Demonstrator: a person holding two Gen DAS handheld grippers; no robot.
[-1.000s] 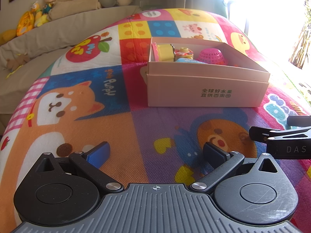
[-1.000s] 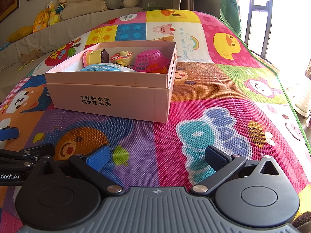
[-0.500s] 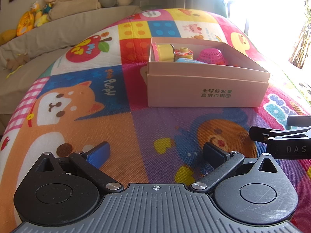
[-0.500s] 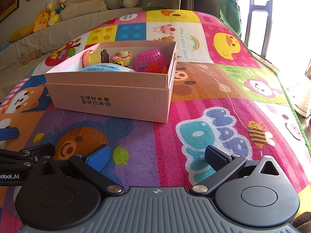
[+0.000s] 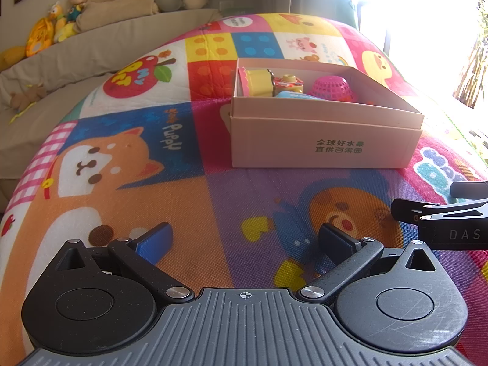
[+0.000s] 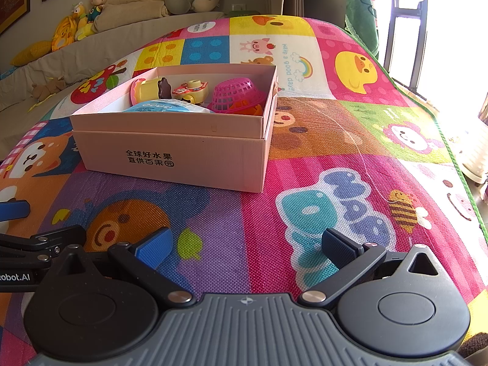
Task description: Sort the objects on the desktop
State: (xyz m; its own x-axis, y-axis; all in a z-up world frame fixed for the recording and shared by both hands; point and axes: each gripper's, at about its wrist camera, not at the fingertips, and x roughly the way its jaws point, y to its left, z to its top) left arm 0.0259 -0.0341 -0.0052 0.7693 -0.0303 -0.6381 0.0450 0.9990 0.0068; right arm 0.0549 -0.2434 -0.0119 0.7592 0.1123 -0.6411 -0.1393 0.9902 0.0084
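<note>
Here both claws sit low over the play mat [image 6: 305,140], side by side and near each other. The left claw [image 5: 244,241] has its pads spread wide with nothing between them, and the right claw [image 6: 247,245] is just as wide and just as empty.

Ahead of them stands the pink cardboard box [image 6: 183,152], open at the top, a little toward the left claw's right and the right claw's left. Inside it lie a yellow toy cup [image 6: 146,90] on its side, a small yellow and red toy [image 6: 192,90], a pink mesh basket [image 6: 235,94] turned upside down, an orange piece [image 6: 247,108] under the basket's rim, and a pale blue packet [image 6: 164,106] against the near wall.

No loose thing shows on the mat around the box, so the sorting looks finished or very nearly so. If anything is left, it is outside both views. A good way to close the step would be to keep both claws wide and clear of the box's near wall, lift them straight rather than sweeping across, and check the mat at the sides before calling it done.
</note>
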